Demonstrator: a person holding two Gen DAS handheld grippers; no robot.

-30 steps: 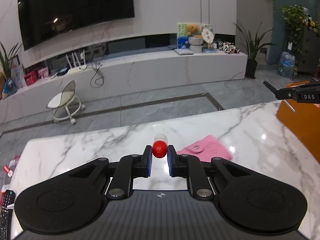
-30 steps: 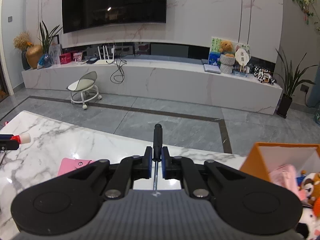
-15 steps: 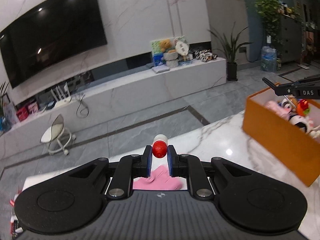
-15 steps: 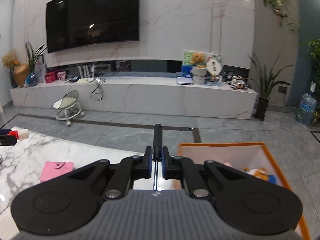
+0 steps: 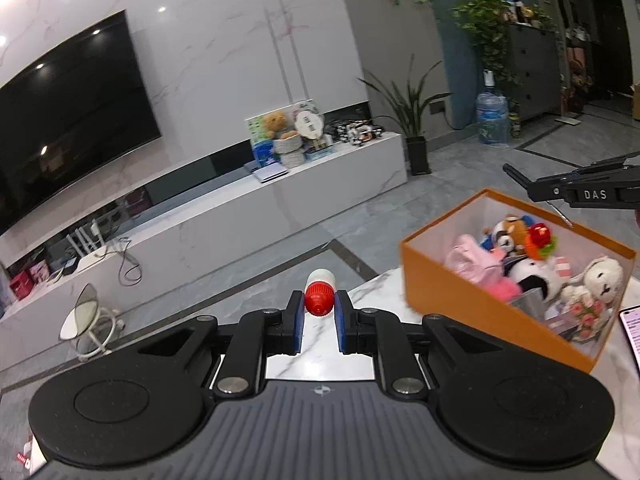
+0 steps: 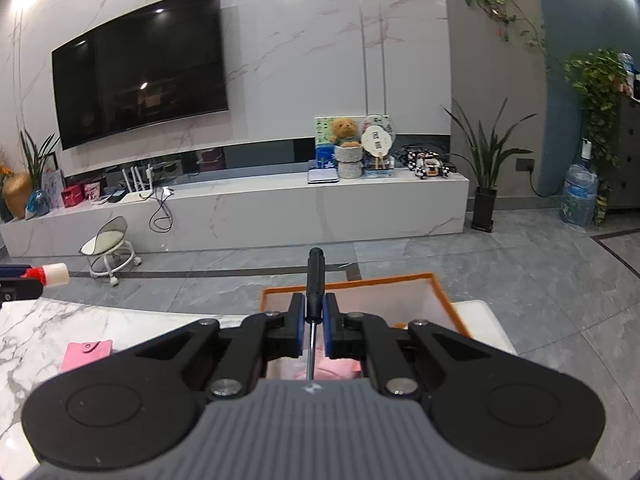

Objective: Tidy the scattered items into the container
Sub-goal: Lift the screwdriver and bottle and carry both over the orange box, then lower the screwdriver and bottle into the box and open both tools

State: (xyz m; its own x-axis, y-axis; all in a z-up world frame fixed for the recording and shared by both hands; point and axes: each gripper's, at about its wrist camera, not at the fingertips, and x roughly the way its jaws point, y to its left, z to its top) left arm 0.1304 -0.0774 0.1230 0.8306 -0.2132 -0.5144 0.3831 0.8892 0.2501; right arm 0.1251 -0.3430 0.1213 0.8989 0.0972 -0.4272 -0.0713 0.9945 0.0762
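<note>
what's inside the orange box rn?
The orange box holds plush toys: a white bunny, a brown-and-white bear, a pink soft item, and a red-green toy. Anything beneath that pile is covered.

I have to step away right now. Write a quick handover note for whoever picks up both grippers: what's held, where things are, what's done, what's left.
Left gripper: shut on a red-capped bottle, in the air short of the orange box.
Right gripper: shut on a black-handled screwdriver, over the box.
Done: plush toys and other items already in the box.
Left: drop the screwdriver, bring the bottle over and drop it, then fetch the pink pouch lying on the marble table.
</note>
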